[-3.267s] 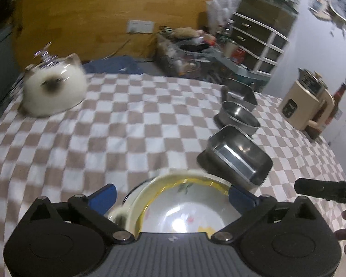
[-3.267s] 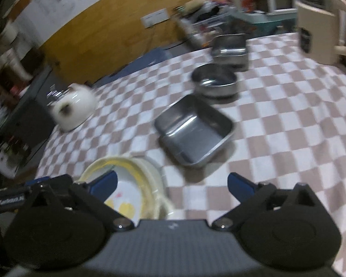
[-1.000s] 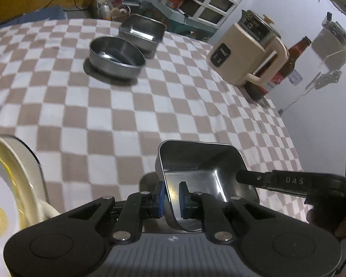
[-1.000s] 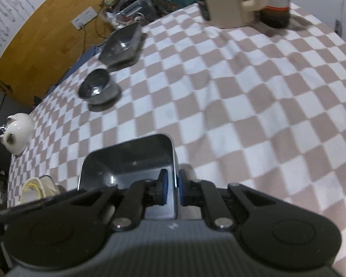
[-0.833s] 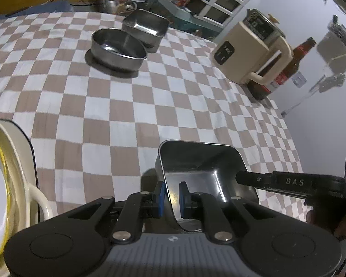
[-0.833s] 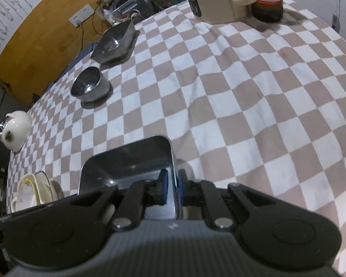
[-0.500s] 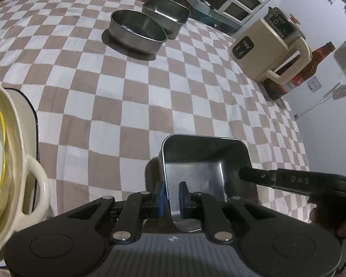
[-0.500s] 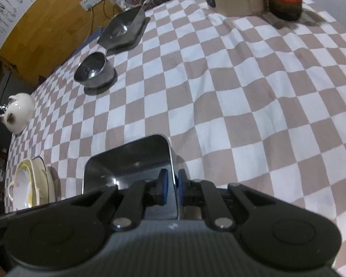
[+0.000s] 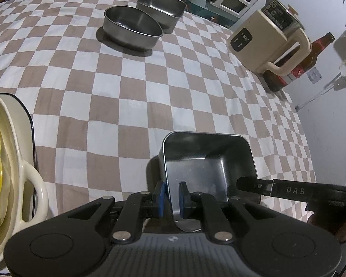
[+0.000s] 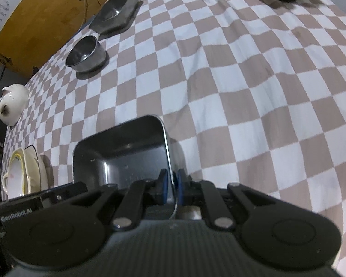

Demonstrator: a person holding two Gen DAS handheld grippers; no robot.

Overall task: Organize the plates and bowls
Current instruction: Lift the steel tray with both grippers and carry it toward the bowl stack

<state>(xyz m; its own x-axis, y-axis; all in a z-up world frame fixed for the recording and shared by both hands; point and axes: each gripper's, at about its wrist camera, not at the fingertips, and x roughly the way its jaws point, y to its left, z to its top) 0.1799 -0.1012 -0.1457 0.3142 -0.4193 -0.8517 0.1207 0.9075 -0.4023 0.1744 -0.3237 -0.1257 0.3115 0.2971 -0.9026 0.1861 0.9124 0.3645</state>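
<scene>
Checkered cloth [image 9: 131, 97] fills my view. My left gripper [image 9: 170, 196] is clamped on the near-left wall of the rectangular steel pan [image 9: 210, 161]; my right gripper [image 10: 171, 185] pinches its opposite wall. Far off, a round steel bowl [image 9: 131, 26] touches a second steel pan [image 9: 161, 5]. Cream dishes [image 9: 2, 152] are stacked at my left.

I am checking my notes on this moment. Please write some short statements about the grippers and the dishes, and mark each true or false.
1. Both grippers pinch walls of the rectangular steel tray. True: left gripper, right gripper.
2. The round steel bowl holds food. False: it is empty.
3. The beige electric kettle lies on its side. False: it stands upright.
4. A second rectangular steel tray stands just behind the round bowl. True.
</scene>
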